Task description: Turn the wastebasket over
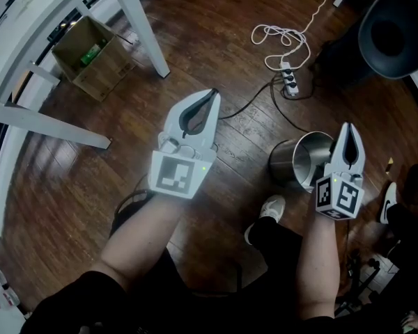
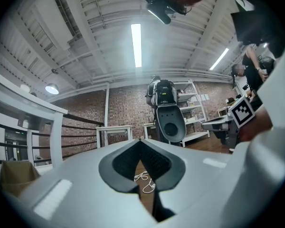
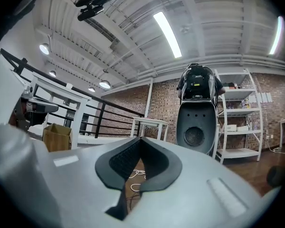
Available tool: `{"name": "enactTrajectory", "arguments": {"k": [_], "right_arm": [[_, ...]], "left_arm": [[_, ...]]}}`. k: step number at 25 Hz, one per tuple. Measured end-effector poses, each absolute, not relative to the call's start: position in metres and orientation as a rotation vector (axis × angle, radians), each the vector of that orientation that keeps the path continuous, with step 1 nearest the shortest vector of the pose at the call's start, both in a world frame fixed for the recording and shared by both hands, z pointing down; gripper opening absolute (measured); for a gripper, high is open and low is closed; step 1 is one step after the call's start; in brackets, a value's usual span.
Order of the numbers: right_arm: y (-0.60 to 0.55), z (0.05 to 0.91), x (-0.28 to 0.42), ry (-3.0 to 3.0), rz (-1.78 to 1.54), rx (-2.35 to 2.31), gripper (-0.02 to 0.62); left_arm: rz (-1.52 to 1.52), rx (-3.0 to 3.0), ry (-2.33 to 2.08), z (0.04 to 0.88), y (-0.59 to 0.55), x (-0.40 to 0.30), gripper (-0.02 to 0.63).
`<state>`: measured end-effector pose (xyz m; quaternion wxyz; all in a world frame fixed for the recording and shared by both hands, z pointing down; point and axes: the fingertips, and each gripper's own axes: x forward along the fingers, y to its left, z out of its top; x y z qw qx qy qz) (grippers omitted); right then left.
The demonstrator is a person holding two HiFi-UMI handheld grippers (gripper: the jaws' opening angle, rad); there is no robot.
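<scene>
The metal wastebasket [image 1: 298, 161] stands on the wood floor at the right of the head view, its open mouth up and its inside showing. My right gripper [image 1: 348, 126] hovers over the basket's right rim, held level in the air, jaws shut with nothing between them. My left gripper [image 1: 212, 93] is further left over bare floor, well apart from the basket, also shut and empty. In the left gripper view the left gripper [image 2: 141, 139] has its tips together, and the right gripper [image 3: 141, 137] looks the same in the right gripper view. Neither gripper view shows the basket.
A power strip [image 1: 290, 82] with a white cable lies beyond the basket. A black chair [image 1: 393, 23] stands at the far right, an open cardboard box [image 1: 90, 58] and white table legs [image 1: 143, 26] at the far left. The person's shoes [image 1: 270, 210] are beside the basket.
</scene>
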<state>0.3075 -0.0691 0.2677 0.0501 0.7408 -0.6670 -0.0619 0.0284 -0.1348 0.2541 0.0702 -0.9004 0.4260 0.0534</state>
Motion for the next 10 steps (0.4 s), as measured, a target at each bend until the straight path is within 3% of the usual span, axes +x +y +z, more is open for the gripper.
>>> {"name": "enactTrajectory", "arguments": {"k": [10], "right_arm": [[-0.088, 0.267, 0.309, -2.035, -0.207, 2.247, 0.0]], "left_arm": [[0.129, -2.702, 1.303, 0.254, -0.139, 0.019, -0.002]]}}
